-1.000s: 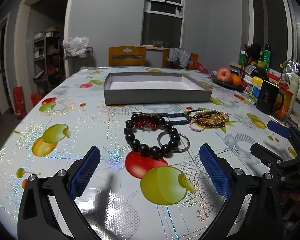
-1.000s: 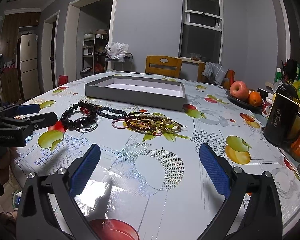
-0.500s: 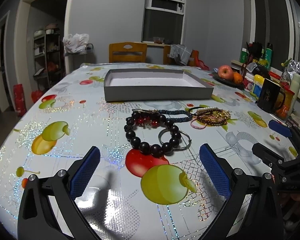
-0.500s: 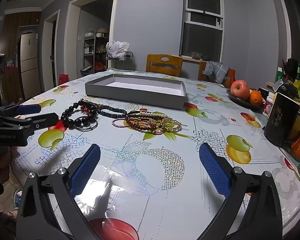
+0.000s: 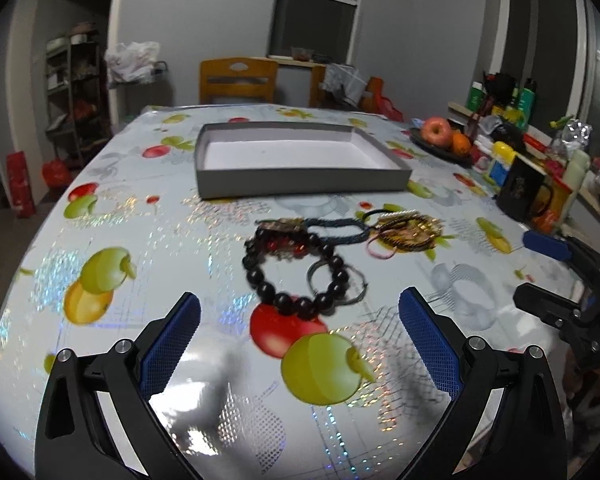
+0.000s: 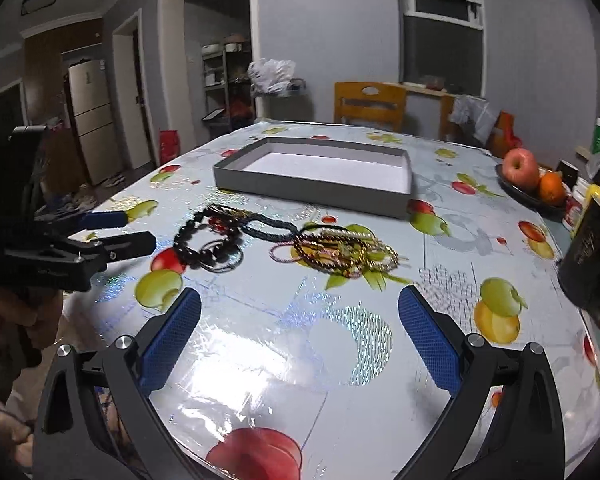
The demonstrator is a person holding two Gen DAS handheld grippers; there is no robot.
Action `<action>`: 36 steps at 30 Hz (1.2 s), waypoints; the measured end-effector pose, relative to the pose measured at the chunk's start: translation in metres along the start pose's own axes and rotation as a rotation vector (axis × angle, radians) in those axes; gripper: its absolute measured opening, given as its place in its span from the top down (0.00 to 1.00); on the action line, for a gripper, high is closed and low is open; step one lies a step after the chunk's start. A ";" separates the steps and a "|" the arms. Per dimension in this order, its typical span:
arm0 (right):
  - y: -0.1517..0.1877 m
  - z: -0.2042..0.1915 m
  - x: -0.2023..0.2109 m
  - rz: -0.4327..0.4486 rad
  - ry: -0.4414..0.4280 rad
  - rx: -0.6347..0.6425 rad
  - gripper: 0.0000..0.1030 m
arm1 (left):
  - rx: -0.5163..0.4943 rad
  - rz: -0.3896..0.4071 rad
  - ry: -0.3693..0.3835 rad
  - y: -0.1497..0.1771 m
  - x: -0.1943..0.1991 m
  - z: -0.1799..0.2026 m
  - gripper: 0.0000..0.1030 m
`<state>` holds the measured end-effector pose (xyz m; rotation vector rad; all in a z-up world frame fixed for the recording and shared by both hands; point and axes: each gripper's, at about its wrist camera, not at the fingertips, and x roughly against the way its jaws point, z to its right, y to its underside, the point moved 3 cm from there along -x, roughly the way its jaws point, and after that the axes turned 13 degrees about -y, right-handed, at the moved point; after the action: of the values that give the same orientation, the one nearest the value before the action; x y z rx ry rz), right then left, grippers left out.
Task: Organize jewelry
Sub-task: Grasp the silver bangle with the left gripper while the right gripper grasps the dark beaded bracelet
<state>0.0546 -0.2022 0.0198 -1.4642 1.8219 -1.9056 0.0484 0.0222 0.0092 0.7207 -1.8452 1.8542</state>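
Observation:
A dark beaded bracelet lies on the fruit-print tablecloth with a metal ring, a dark blue braided cord and a tangle of gold and brown bracelets beside it. A shallow grey box with a white floor stands behind them, empty. My left gripper is open and empty, just short of the beaded bracelet. My right gripper is open and empty, in front of the gold tangle. The beaded bracelet and the box also show in the right wrist view.
A black mug and bottles stand at the right edge. A dark plate with an apple and an orange is at the back right. A wooden chair stands behind the table. The left gripper shows at the left in the right wrist view.
Both grippers have risen and tilted down a little, so the table and the inside of the box show more from above. The jewelry has not moved.

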 end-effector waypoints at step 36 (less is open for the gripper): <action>-0.030 0.069 -0.050 -0.187 -0.045 -0.031 0.15 | -0.157 -0.184 0.102 -0.048 -0.108 0.009 0.51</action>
<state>0.1439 -0.2092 0.0043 -1.7286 1.7587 -1.9148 0.1629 0.0209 -0.0219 0.7018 -1.7724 1.5825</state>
